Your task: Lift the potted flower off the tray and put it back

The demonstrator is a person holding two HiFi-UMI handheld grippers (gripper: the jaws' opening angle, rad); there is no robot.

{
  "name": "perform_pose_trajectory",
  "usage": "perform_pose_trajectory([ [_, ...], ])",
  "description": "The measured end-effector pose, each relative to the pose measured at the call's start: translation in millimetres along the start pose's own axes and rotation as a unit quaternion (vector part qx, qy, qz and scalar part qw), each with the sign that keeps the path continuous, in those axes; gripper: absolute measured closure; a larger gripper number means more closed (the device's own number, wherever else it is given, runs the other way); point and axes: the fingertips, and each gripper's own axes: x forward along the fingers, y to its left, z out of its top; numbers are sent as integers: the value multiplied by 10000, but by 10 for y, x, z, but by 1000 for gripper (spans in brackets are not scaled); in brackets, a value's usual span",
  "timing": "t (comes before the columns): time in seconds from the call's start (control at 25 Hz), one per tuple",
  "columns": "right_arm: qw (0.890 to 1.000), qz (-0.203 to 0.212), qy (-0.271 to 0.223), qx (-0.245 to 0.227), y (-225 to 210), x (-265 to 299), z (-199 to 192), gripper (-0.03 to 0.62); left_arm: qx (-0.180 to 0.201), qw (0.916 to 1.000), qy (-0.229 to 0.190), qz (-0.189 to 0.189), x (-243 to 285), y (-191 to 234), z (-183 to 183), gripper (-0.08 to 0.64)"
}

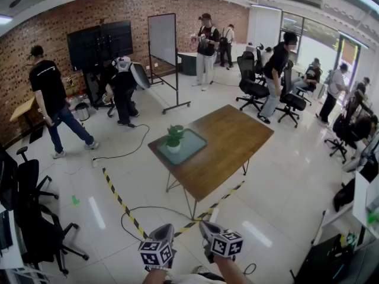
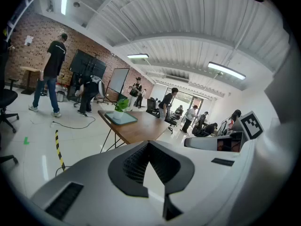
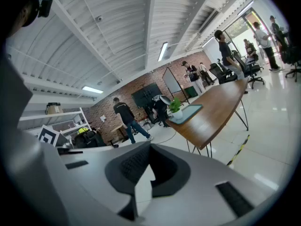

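The potted flower (image 1: 173, 138), a small green plant in a white pot, stands on the grey-green tray (image 1: 193, 147) at the left end of a wooden table (image 1: 234, 136). The table is across the floor, well away from both grippers. My left gripper (image 1: 167, 227) and right gripper (image 1: 205, 225) are side by side at the bottom of the head view, pointing toward the table. Both are shut, with nothing between the jaws. The left gripper view shows the flower (image 2: 121, 106) and tray (image 2: 123, 118) far ahead. The right gripper view shows the same flower (image 3: 175, 108) and tray (image 3: 190, 111).
Yellow-and-black tape (image 1: 121, 203) is strung across the floor between me and the table, and a black cable (image 1: 139, 212) lies below it. Office chairs (image 1: 35, 218) stand at the left and behind the table (image 1: 254, 87). Several people and a whiteboard (image 1: 162, 40) are further back.
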Motion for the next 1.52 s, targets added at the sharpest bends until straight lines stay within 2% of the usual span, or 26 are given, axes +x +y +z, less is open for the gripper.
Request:
perform_pose_trajectory([
  [0.48, 9998, 143, 71, -72, -292, -24, 120, 584, -30, 9999, -95, 129, 252, -186, -3, 563],
  [0.8, 9991, 247, 353, -38, -554, -169, -41, 584, -231, 9991, -142, 326, 292, -351, -222, 563],
  [1.2, 9966, 523, 595, 245, -644, 93, -111, 584, -517, 9941, -161, 944, 230, 3, -234, 563],
  [1.52, 9958, 628, 625, 251, -549, 613, 11, 584, -534, 9940, -89, 946, 459, 382, -46, 563],
])
